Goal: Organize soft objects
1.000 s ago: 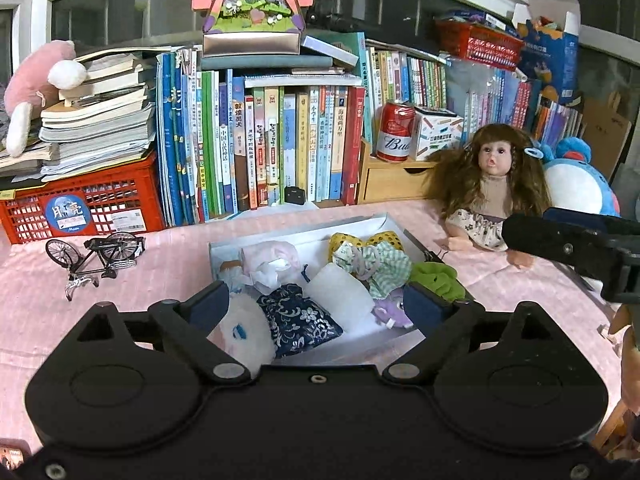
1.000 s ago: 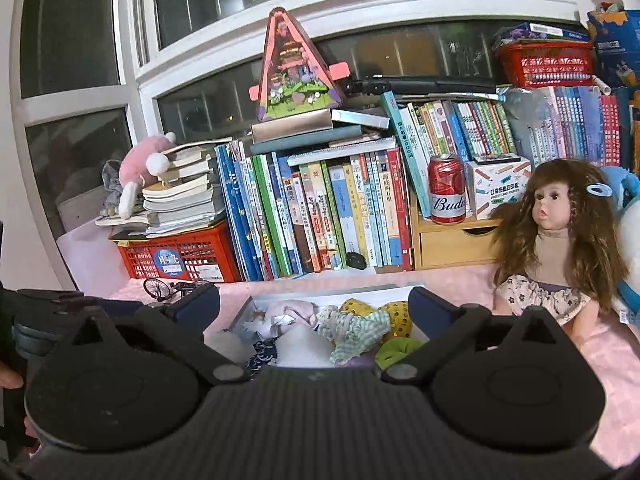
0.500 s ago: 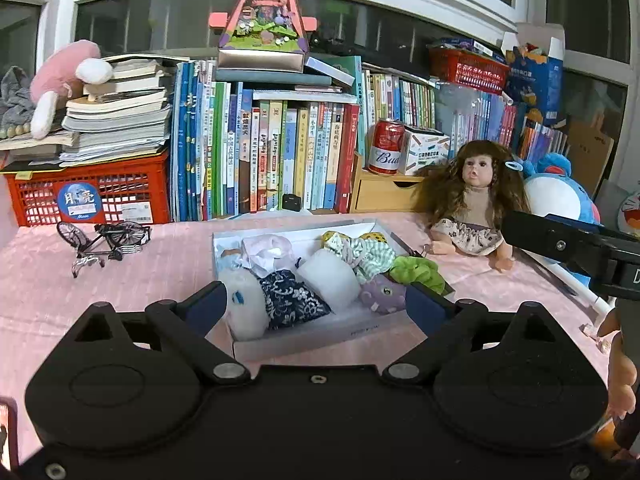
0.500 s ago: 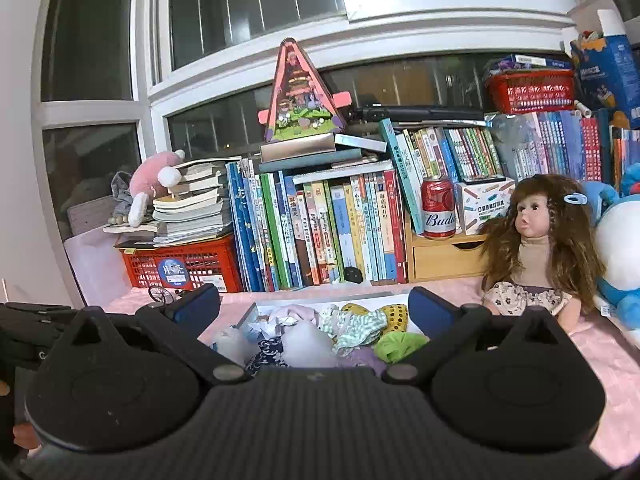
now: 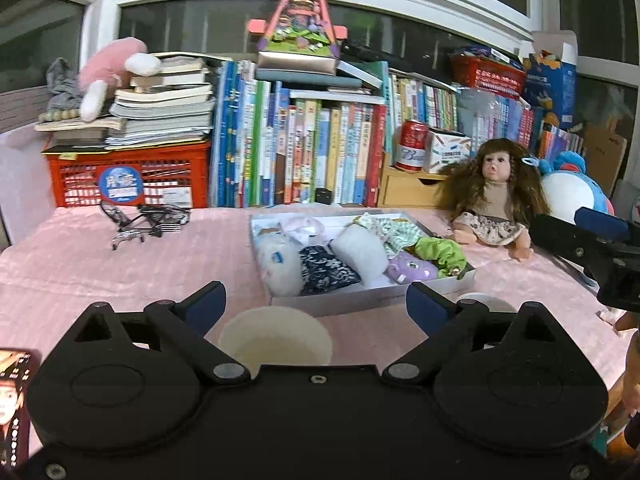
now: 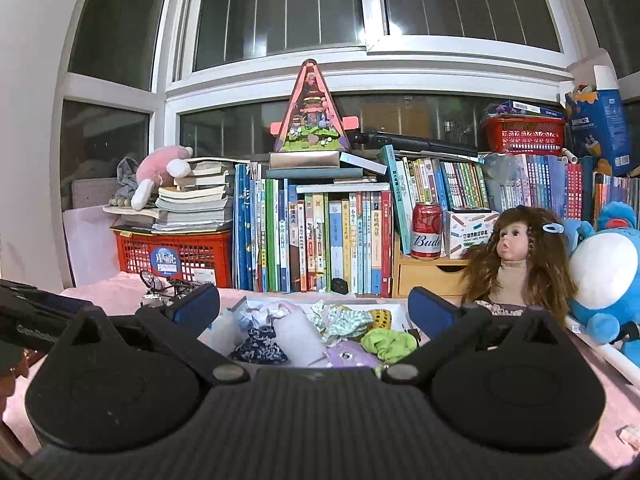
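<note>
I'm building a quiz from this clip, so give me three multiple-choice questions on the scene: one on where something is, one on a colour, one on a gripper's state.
1. Where does the can stand?
A. on the wooden drawer
B. in the white box
C. on the red crate

2. What colour is the scrunchie at the box's right end?
A. pink
B. green
C. black

3. How is the left gripper?
A. shut on a soft toy
B. shut, empty
C. open, empty

Answers: 1 A, it sits on the drawer unit's top by the books. 2 B, bright green. 3 C, its fingers stand wide apart with nothing between them.
</note>
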### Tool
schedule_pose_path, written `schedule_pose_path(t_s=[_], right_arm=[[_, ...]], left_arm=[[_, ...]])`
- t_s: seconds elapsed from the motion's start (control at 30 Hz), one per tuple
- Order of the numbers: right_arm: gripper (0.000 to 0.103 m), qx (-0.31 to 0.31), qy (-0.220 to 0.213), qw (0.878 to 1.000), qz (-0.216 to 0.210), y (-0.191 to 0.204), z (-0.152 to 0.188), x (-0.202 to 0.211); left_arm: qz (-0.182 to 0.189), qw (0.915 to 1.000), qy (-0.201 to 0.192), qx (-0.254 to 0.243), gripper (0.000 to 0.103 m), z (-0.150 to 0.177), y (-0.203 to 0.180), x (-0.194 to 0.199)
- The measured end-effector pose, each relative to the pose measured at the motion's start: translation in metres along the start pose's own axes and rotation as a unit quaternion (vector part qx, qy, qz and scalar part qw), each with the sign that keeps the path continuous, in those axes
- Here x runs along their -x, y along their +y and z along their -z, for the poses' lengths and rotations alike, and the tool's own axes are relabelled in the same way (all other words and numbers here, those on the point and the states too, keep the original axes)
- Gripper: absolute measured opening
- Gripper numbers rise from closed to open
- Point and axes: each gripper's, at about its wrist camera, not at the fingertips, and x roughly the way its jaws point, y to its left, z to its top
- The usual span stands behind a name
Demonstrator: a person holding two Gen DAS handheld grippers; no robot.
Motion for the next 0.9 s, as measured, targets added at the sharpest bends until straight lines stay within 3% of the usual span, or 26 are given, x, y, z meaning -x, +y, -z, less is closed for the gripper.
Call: schedule_pose_path(t_s=[0.33,0.63,0.9], right_arm=[[0.103,-0.015,0.024,0.999,0.019,0.003,0.032,0.003],[0.103,-0.001,0.021,0.999,0.042,0.009,0.055,0.017],[0.103,-0.003,0.05,0.997,0.054,0.013,0.079,0.022]], left_arm=[[-0.032,0.9993,0.002,0.019,0.098,0.035,0.011,0.012],[-0.051,0.9982,0.003,0.032,0.101,0.059,0.018,0.016],[-0.058,0.9969,0.028,0.045,0.101,0.079,0.023,0.014]])
